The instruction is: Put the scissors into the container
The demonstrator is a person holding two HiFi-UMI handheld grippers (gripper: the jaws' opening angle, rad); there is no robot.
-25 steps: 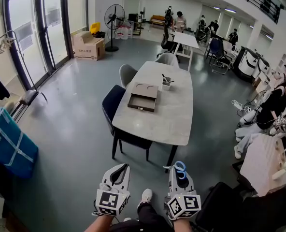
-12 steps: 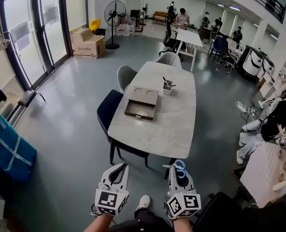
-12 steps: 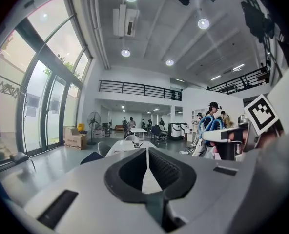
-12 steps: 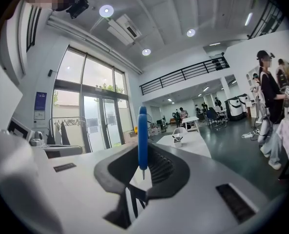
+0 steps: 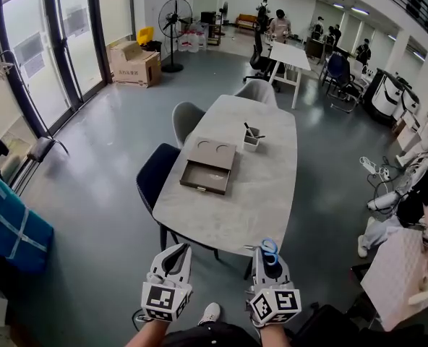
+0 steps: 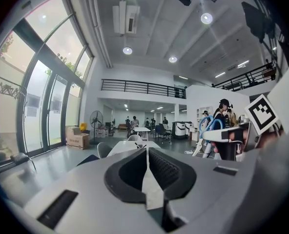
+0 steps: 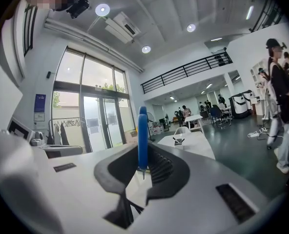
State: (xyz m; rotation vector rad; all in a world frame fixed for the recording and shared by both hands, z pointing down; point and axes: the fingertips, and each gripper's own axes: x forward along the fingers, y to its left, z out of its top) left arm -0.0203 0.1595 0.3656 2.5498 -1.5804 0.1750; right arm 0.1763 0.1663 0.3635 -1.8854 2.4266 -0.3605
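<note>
Only blue scissors [image 7: 142,138] handles plain in right gripper [image 5: 264,254]; blades indistinct.

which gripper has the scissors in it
The right gripper: its jaws are shut on the blue-handled scissors, whose handle loops stick out past the tips. The left gripper is shut with nothing between its jaws.

Two tools [image 5: 178,250] [image 5: 262,253]; one scissors [image 5: 270,247]; one container [image 5: 250,142]; one table [image 5: 266,186]; three chairs [image 5: 150,179] [image 5: 185,118] [image 5: 257,91].
</note>
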